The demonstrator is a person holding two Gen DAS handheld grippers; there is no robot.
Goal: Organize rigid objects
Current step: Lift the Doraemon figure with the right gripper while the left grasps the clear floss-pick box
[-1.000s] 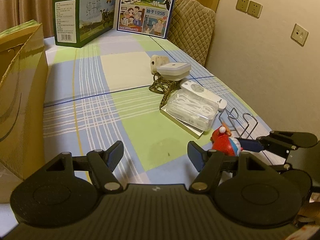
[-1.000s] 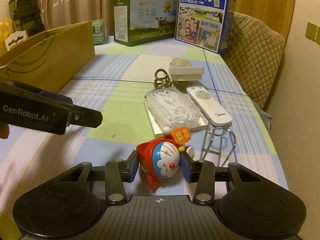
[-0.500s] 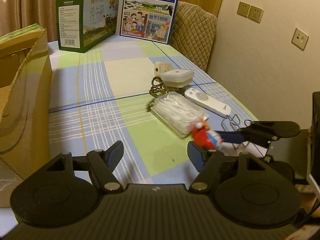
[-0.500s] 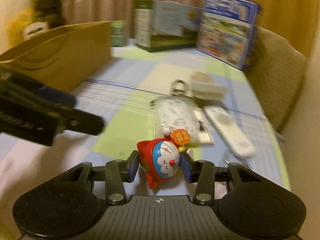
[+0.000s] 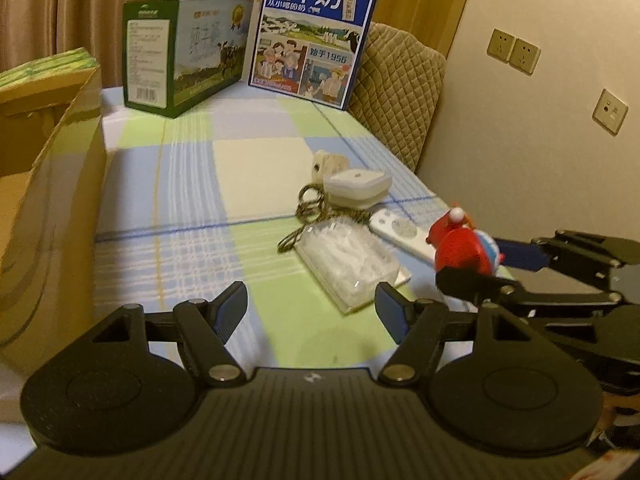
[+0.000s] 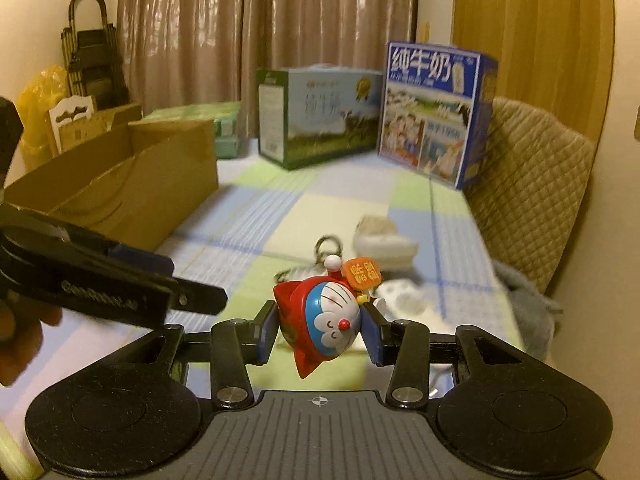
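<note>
Toy: red and blue cat figure is clamped between the pads of the right claw, lifted above the counter.
Left claw: its jaws stand apart, with nothing between them.
Counter: clear plastic box, white remote and cardboard box at the left.

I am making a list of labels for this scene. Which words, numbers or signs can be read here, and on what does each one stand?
"纯牛奶": large white characters on the blue milk box.
"1956": the same box, beside two characters too small to read.
Green milk box: barcode and printed panel, too small to read.
Orange tag on the toy: characters blurred.
Side of the left tongs: raised lettering, blurred.
</note>
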